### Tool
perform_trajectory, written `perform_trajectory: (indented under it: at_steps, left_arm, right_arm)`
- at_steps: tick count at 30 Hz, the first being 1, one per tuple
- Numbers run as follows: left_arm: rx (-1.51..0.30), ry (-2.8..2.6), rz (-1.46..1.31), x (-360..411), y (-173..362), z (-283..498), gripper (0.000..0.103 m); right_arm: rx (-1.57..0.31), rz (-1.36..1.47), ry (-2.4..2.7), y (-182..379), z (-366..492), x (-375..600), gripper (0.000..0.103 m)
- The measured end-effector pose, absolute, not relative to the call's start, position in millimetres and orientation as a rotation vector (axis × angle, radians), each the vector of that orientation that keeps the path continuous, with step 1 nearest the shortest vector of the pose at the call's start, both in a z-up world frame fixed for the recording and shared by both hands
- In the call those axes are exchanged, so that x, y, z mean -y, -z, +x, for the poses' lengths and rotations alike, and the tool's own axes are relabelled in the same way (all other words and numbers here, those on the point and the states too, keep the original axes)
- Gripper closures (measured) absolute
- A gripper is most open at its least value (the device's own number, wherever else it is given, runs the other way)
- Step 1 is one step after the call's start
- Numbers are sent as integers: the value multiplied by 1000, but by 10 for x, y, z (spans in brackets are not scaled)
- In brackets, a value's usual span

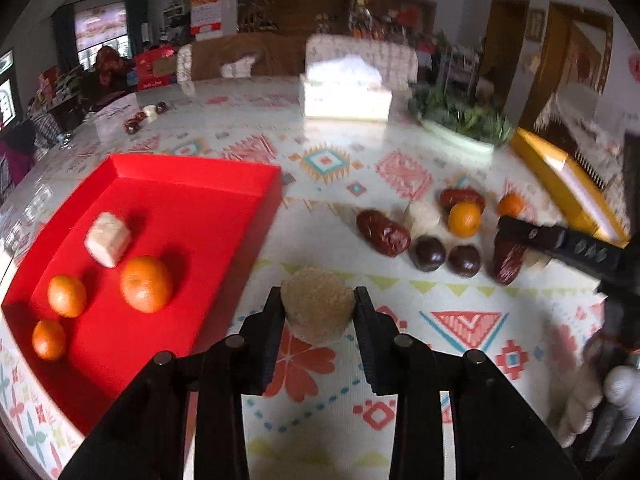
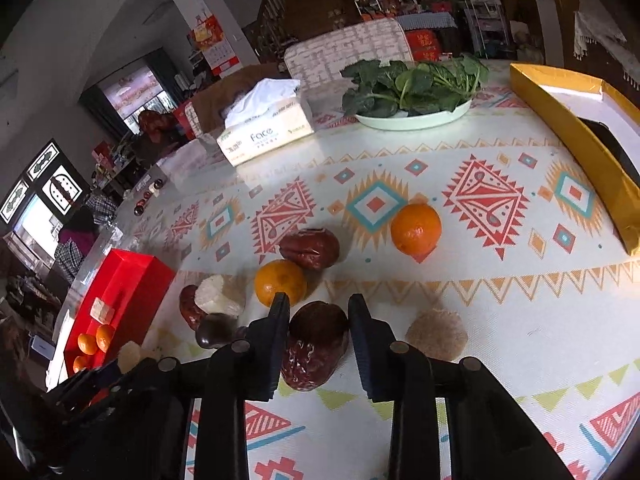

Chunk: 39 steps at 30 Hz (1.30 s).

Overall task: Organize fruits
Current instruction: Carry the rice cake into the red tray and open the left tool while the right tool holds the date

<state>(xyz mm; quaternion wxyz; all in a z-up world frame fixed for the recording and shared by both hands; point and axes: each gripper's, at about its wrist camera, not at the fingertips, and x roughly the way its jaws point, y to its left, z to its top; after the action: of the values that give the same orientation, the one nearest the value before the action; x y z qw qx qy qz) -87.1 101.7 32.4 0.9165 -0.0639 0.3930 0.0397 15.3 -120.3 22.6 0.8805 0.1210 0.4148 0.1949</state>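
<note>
Left wrist view: the red tray [image 1: 192,184] holds three oranges and a pale block; left gripper [image 1: 318,304] fingers pinch a tan ball [image 1: 318,304], right gripper [image 2: 318,312] fingers pinch a red date [image 2: 316,344]; several fruits remain on the bench [image 2: 500,320].

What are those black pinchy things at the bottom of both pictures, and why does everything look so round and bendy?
They are two grabbing tools, one in each of a person's hands. Each carries a small camera with a wide, bendy lens, so you get one picture per hand. The left gripper squeezes a rough tan ball. The right gripper squeezes a wrinkly red date. On the patterned tablecloth lie more dates, oranges and dark round fruits. A red tray already holds three oranges and a pale block.
</note>
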Motion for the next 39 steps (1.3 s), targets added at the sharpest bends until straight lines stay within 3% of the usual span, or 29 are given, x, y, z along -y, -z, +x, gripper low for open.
perform_trajectory:
  at_steps: [9, 17, 18, 22, 23, 28, 29, 30, 39]
  left_arm:
    - [-697, -170, -231, -1602, -712, -1424, 70]
    - [-691, -245, -312, -2143, -611, -1686, 70]
    - [-689, -245, -318, -2175, -599, -1707, 70]
    - [-689, -249, -340, -2286, -537, -1753, 70]
    - [-692, -250, -342, -2297, -521, -1750, 70]
    - [-714, -242, -349, -2334, -423, -1712, 70]
    - [-718, -243, -350, -2343, -404, -1706, 70]
    - [-724, -243, -354, -2354, -384, -1696, 70]
    - [-753, -236, -402, -2445, -265, -1635, 70]
  right_arm:
    - [-772, 219, -433, -413, -20, 1116, 80]
    - [-802, 227, -431, -439, -93, 1056, 84]
    - [-826, 225, -415, -401, -52, 1070, 83]
    - [-893, 221, -364, -263, 57, 1069, 52]
    - [-900, 219, -363, -237, 69, 1052, 49]
    - [-920, 198, -355, -129, 134, 931, 50]
    - [-920, 209, -353, -128, 144, 939, 62]
    - [-921, 211, -351, -133, 149, 943, 67]
    - [-868, 249, -359, -388, -8, 993, 68]
